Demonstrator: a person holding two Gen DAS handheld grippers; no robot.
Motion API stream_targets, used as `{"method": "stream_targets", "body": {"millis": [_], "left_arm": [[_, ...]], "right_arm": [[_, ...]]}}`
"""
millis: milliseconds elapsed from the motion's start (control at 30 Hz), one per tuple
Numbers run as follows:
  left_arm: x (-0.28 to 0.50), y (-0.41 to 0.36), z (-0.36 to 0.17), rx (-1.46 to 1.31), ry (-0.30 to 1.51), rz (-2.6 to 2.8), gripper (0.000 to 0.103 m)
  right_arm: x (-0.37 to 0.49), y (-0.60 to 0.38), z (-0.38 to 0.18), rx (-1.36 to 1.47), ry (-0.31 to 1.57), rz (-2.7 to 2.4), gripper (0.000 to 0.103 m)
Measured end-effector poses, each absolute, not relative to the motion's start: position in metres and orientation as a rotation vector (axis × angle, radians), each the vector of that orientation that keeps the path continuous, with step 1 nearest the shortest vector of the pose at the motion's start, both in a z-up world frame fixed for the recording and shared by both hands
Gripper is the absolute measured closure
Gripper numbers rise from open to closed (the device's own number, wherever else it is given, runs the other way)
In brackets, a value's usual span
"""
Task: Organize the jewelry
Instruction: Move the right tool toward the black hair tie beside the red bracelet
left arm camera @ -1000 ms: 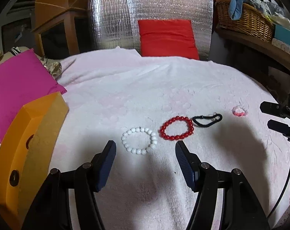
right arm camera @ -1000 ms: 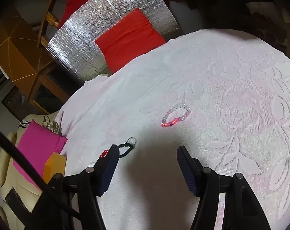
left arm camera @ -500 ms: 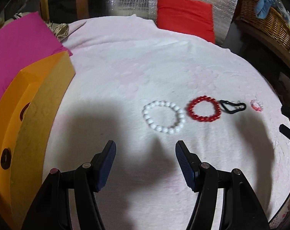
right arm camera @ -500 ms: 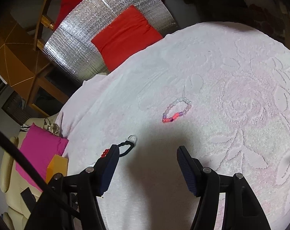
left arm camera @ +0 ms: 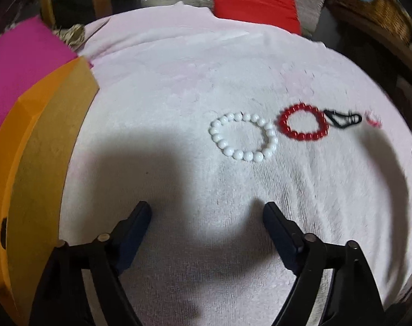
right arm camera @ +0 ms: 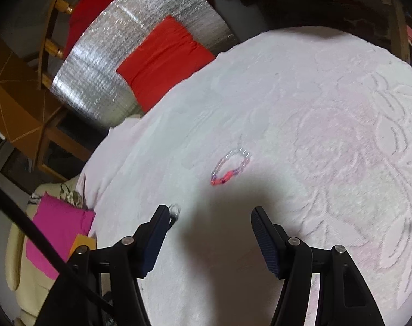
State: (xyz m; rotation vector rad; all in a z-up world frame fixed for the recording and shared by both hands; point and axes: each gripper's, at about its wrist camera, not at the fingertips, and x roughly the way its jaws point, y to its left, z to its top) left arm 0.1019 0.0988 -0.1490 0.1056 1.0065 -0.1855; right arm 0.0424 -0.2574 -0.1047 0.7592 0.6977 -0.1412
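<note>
Right now the left gripper (left arm camera: 207,214) hangs spread wide above the towel-covered bench (left arm camera: 233,244), holding nothing, its dark pads aimed toward the row of jewelry ahead. Nearest to it lies the white bead bracelet (left arm camera: 243,136), flat and round, with the red bead bracelet (left arm camera: 303,122) just beside it to the right, then a black clasp piece (left arm camera: 341,119) touching or nearly touching the red one, and a small pink bracelet (left arm camera: 374,118) at the far end, blurred. Off to the left stands an orange box (left arm camera: 40,168), probably where the pieces belong, with a magenta cushion (left arm camera: 21,62) behind it.

The right gripper (right arm camera: 210,217) is likewise spread and empty, hovering short of the same pink bracelet (right arm camera: 230,167), with the ring of the black piece (right arm camera: 175,211) peeking past its left pad.

The step in hand looks like a reach for the white bracelet. To do it well, I would come down with one pad inside the loop and one outside, close on a few beads only, and lift straight up so the neighbouring red bracelet is not dragged. The plush towel may snag beads, so a slow lift is wise.
</note>
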Motion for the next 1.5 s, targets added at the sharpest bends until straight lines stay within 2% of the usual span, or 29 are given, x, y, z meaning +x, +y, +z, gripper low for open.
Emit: {"method": "stream_targets", "body": {"millis": [167,300,700,967,1500], "left_arm": [[0.098,0.1,-0.151,0.086,0.99,-0.167,0.01],[0.098,0.093,-0.156,0.089,1.001,-0.161,0.0],[0.101,0.09,-0.151,0.103,1.025,-0.154,0.0],[0.101,0.079,-0.128,0.066,0.903,-0.145,0.0],[0.127,0.077,-0.127,0.081,0.866,-0.147,0.0]], "right_arm": [[0.038,-0.272,-0.106,0.789,0.685,-0.17,0.036],[0.038,-0.278,-0.107,0.8,0.68,-0.173,0.036],[0.052,-0.271,-0.124,0.902,0.72,-0.122,0.036],[0.06,-0.259,-0.129,0.913,0.739,-0.101,0.036],[0.089,-0.212,-0.139,0.873,0.813,-0.037,0.036]]}}
